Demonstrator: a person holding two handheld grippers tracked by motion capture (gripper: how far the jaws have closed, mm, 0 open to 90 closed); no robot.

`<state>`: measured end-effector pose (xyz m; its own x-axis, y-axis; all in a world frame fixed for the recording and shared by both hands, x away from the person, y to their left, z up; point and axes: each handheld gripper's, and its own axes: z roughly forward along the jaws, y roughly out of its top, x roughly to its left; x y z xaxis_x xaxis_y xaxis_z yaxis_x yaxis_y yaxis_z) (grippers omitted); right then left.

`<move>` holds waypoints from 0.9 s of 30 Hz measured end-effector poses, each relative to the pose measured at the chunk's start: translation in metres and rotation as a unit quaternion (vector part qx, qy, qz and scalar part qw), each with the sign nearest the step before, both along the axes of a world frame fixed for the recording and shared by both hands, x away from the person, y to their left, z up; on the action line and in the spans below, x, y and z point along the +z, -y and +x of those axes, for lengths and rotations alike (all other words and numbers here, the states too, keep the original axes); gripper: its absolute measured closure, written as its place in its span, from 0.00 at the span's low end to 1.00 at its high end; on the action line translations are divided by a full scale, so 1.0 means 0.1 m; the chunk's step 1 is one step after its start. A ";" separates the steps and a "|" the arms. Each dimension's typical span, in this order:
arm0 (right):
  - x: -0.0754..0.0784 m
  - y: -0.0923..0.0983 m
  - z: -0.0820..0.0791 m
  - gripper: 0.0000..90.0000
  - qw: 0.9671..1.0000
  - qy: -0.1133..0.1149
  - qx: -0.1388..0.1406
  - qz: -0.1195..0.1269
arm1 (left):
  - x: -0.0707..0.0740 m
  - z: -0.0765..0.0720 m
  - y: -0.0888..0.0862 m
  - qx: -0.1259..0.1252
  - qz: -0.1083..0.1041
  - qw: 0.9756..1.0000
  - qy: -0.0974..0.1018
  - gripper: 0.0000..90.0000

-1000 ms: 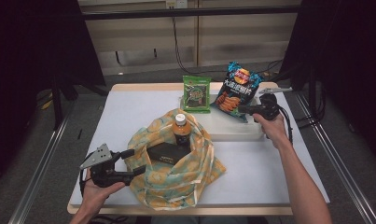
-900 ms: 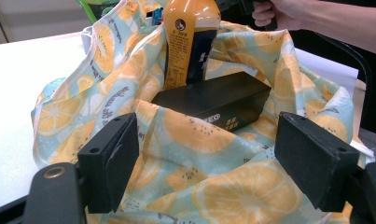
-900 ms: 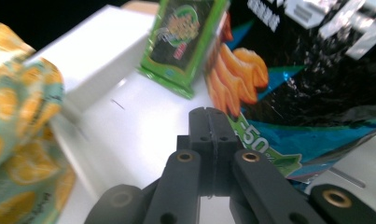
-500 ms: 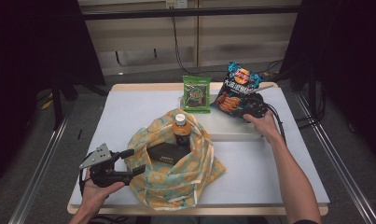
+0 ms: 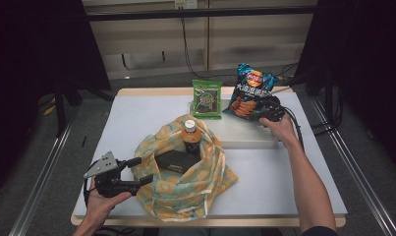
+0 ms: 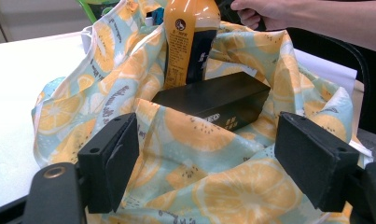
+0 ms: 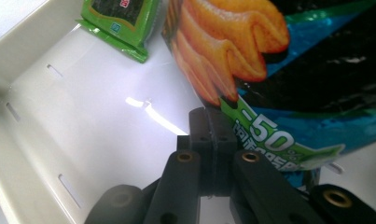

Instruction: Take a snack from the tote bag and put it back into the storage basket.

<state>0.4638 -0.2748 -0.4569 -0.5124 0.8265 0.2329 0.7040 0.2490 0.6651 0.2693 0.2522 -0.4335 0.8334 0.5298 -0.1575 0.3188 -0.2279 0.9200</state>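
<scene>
Pinching the lower corner of the chip bag [image 7: 288, 79], the right hand-held gripper [image 7: 212, 128] has its jaws fully together on the foil, the bag leaning in the white tray [image 7: 59, 93] just ahead. Next likely calls for lifting it toward the fabric bag [image 6: 213, 186], which the left hand-held gripper [image 6: 209, 158] brackets with wide jaws.

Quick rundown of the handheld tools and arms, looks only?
Both tools are black handheld units with two flat, blocky black jaw pads. The left tool carries a grey three-cornered plate on top; brass-coloured pivot rivets show on its jaw linkage in its own view. The right tool trails a black cable along the forearm. Forearms are bare; a dark sleeve edge shows at the right elbow.
</scene>
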 end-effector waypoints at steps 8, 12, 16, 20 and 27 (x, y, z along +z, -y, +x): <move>-0.02 0.11 -0.03 1.00 1.000 0.001 -0.024 -0.012 | 0.00 0.00 -0.01 0.006 0.009 1.000 -0.001 0.24; -0.04 0.19 -0.06 1.00 0.999 0.011 -0.038 -0.008 | 0.00 0.00 0.00 0.007 0.002 1.000 0.000 0.24; -0.05 0.23 -0.09 1.00 0.999 0.021 -0.047 -0.008 | 0.00 0.00 0.01 0.006 0.007 1.000 -0.001 0.26; -0.04 0.23 -0.08 1.00 0.998 0.027 -0.055 -0.020 | 0.00 0.00 0.00 0.006 0.009 1.000 0.001 0.26; -0.07 0.21 -0.07 1.00 0.997 0.035 -0.063 -0.031 | 0.00 0.01 0.01 0.006 0.008 1.000 -0.002 0.26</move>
